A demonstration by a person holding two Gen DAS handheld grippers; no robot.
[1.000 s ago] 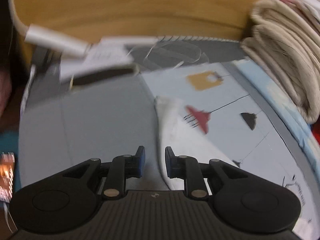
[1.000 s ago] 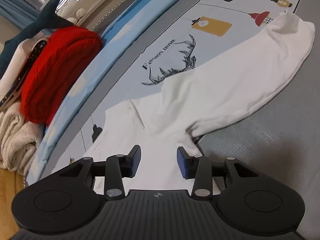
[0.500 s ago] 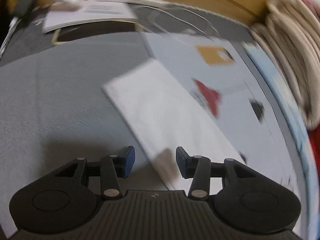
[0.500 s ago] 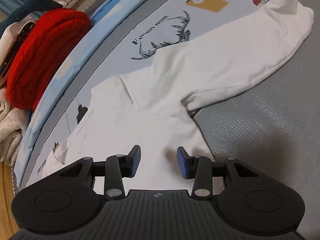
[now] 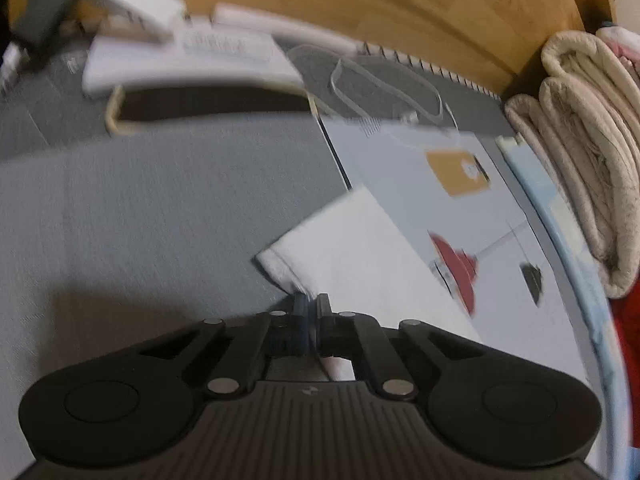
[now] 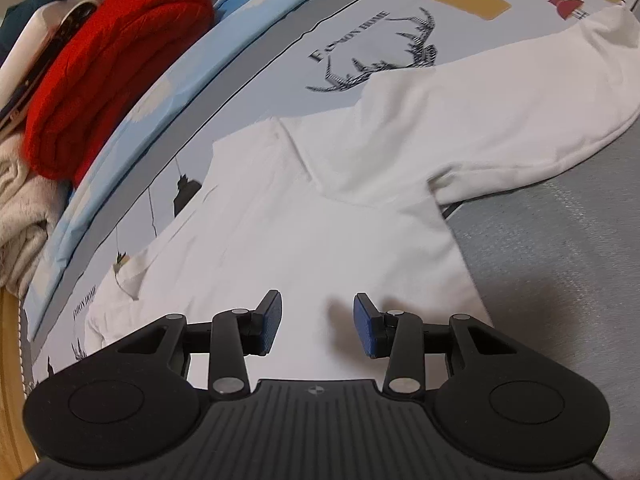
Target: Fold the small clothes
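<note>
A small white long-sleeved top [image 6: 340,216] lies flat on a printed grey-blue cloth [image 6: 360,32]. One sleeve [image 6: 520,92] stretches out to the upper right. My right gripper [image 6: 318,326] is open and hovers just over the body of the top, near its lower part. In the left wrist view the sleeve end [image 5: 340,248] lies at the seam between the printed cloth and the grey mat. My left gripper [image 5: 311,306] is shut on the sleeve's cuff edge.
A red knit garment [image 6: 112,68] and beige folded knitwear [image 5: 584,152] are piled along the cloth's far side. White papers and a dark flat item [image 5: 200,64] lie at the back of the grey mat [image 5: 140,220], below a wooden board [image 5: 360,0].
My left gripper has come down onto the sleeve end and closed on its cuff. My right gripper has crept forward over the top's body and stays open.
</note>
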